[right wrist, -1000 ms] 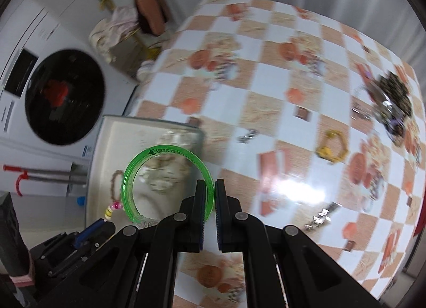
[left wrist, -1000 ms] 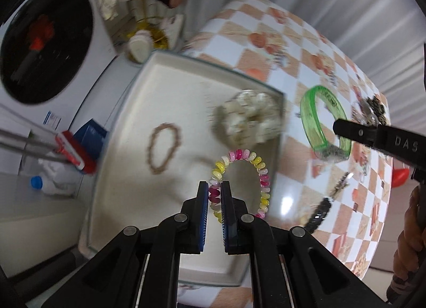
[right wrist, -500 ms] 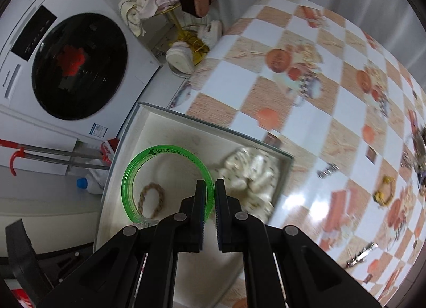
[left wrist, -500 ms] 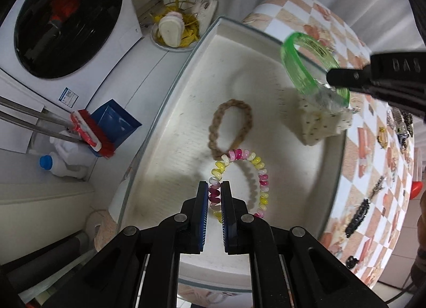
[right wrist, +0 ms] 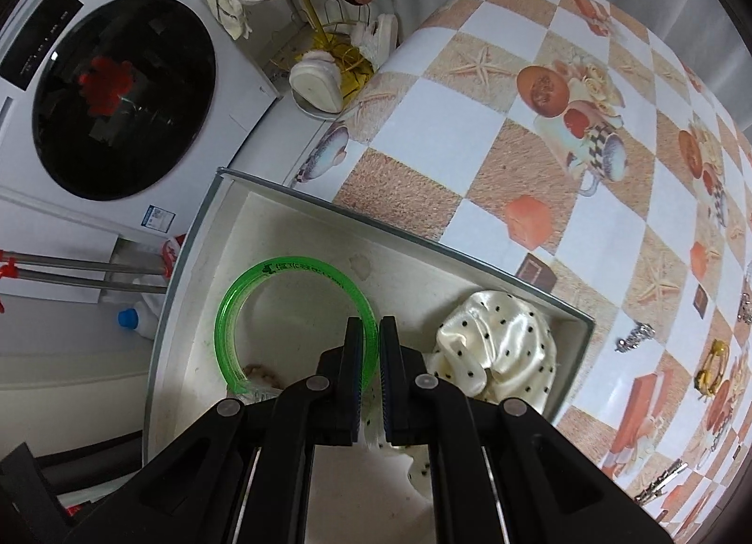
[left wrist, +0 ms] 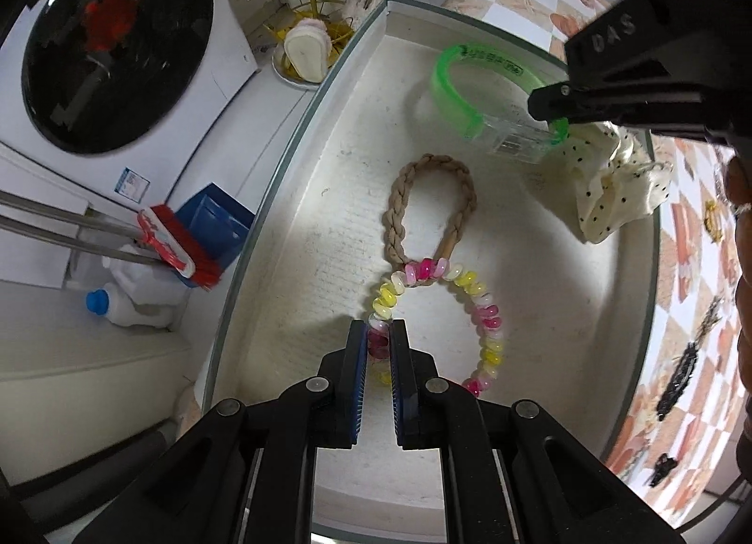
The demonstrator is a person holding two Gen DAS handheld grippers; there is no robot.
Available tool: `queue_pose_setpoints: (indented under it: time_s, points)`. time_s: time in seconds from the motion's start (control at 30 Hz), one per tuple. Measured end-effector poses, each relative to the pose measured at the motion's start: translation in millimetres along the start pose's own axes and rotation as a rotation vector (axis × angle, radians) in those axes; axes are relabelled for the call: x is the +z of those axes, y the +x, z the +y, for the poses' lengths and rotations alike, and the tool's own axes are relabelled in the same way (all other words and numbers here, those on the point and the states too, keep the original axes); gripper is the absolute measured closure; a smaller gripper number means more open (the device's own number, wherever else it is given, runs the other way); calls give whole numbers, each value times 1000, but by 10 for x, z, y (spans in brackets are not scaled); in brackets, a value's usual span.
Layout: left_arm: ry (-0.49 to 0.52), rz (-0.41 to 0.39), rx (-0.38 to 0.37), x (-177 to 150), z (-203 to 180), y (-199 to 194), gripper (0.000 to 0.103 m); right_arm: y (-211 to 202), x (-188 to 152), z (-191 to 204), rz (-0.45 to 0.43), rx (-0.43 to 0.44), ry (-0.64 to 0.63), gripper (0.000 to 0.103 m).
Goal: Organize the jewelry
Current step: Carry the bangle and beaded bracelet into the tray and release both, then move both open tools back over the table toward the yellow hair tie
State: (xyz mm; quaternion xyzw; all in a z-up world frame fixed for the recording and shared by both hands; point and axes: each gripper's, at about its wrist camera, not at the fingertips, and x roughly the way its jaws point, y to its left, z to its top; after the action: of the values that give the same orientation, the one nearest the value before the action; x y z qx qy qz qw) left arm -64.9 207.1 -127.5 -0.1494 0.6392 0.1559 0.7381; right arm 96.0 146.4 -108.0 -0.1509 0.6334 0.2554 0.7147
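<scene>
- My left gripper point(left wrist: 379, 341) is pointing down into the white tray point(left wrist: 301, 159), its jaws clamping narrowly on the beaded bracelet point(left wrist: 489, 309), pinching a dark red bead.
- The bracelet's pink, yellow and white loop is curving away from my left jaws toward 1 o'clock, its far end overlapping the braided tan band point(left wrist: 425, 205) lying on the tray floor at 12 o'clock.
- My right gripper point(right wrist: 371, 342) is gripping the green bangle point(right wrist: 230, 309), jaws closed tight on its rim, the ring hanging out toward 10 o'clock over the tray point(right wrist: 423, 243).
- In the left wrist view the bangle point(left wrist: 446, 88) is sitting at 1 o'clock, above the tray's far end.
- The cream polka-dot scrunchie point(right wrist: 498, 346) is lying in the tray just at 2 o'clock of my right jaws.
- The tray is resting on the checkered tablecloth point(right wrist: 517, 130), where small clips point(right wrist: 634, 337) are scattered at 3 o'clock.
</scene>
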Motion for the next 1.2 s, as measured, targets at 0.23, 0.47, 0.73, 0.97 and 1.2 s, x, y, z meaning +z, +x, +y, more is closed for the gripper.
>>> queue_pose_setpoints:
  time_s: [0.23, 0.47, 0.73, 0.97, 1.2]
  points:
    - [38, -5, 50, 3, -68, 10, 88, 166, 22, -6, 27, 6, 6, 94]
    - [42, 1, 68, 8, -128, -41, 88, 158, 24, -30, 31, 37, 9, 86]
    - [45, 12, 76, -13, -119, -67, 55, -76, 6, -40, -11, 113, 31, 53]
    - [48, -27, 111, -19, -127, -223, 0, -426, -85, -139, -73, 160, 64, 44]
    - [97, -60, 110, 25, -250, -400, 0, -734, -295, -495, -112, 167, 150, 32]
